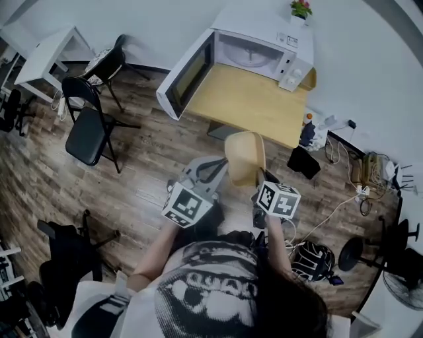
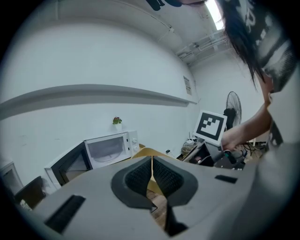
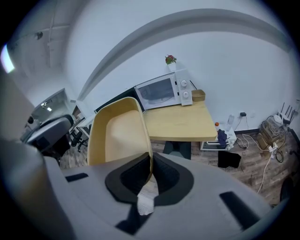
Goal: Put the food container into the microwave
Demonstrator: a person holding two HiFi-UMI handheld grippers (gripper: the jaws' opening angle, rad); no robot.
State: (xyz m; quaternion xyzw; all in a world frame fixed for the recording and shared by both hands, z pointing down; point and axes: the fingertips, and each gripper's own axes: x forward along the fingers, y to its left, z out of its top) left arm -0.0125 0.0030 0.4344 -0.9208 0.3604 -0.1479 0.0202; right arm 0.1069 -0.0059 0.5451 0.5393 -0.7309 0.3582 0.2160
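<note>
A tan, shallow food container hangs in the air in front of the person, tilted on edge, short of the wooden table. My left gripper is shut on its left rim and my right gripper is shut on its right rim. In the left gripper view the jaws pinch a thin tan edge of the container. The right gripper view shows the container's hollow side clamped between the pads. The white microwave stands at the table's far end with its door swung wide open to the left.
A small potted plant sits on the microwave and a tan basket stands beside it. Black chairs and a white desk are at the left. Cables, bags, a helmet and a fan lie at the right.
</note>
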